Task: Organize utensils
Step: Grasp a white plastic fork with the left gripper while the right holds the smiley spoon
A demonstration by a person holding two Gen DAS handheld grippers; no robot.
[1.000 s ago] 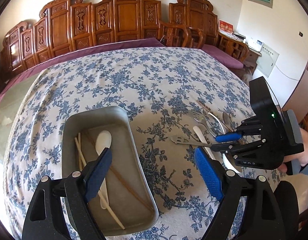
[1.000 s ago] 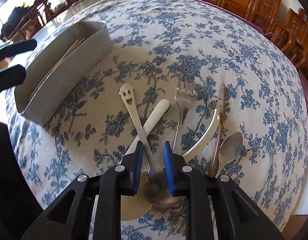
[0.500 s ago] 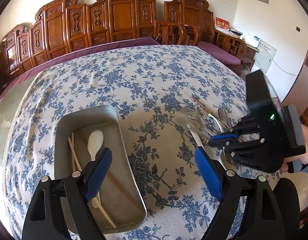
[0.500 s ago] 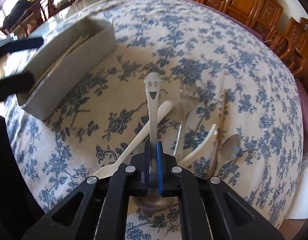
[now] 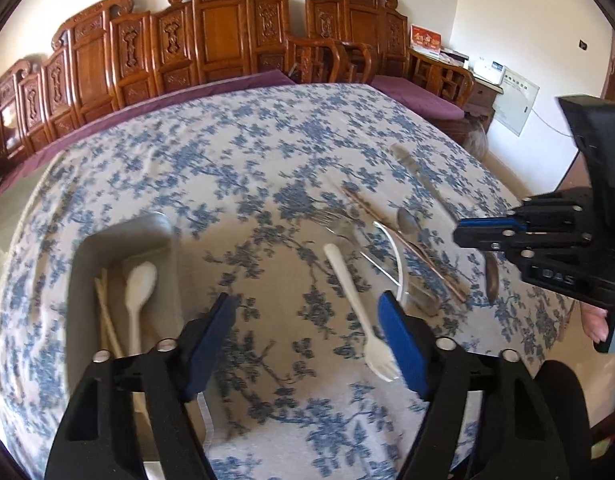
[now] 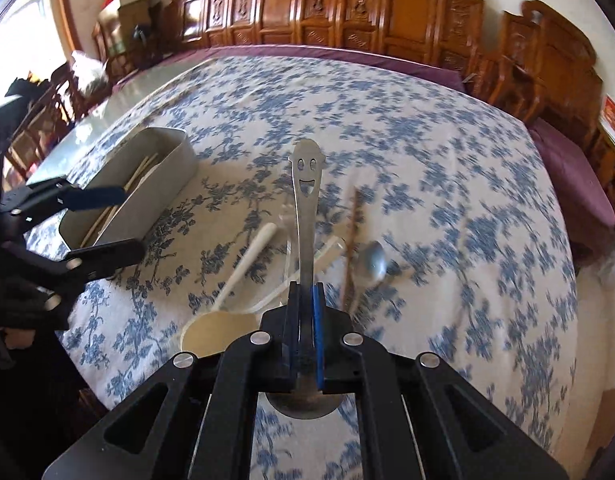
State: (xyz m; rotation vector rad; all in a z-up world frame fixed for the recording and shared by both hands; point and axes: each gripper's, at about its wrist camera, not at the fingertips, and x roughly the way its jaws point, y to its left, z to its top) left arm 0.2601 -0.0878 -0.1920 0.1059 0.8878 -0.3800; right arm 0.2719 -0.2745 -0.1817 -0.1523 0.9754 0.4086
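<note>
The smiley-handled metal spoon (image 6: 305,216) is lifted off the counter (image 6: 447,208), pinched at the neck just above its bowl by the right tool (image 6: 305,320), whose pads are pressed tight on the thin shaft so the handle juts forward over the pile. It looks like stiff, light, polished steel, so it may well pivot or slip in the pads if swung fast; a hold nearer the middle of the handle would probably balance better than this one close to the bowl. Below it lie the remaining utensils: a white plastic fork (image 5: 355,300), a metal fork (image 5: 339,226), a brown chopstick (image 5: 403,240) and a small metal spoon (image 6: 371,260), some of them crossing each other. Further left stands the grey metal tray (image 6: 155,184), already holding pale chopsticks (image 5: 105,312) and a white spoon (image 5: 139,284). The left tool (image 5: 303,340) hangs spread wide and empty just beside the tray.
</note>
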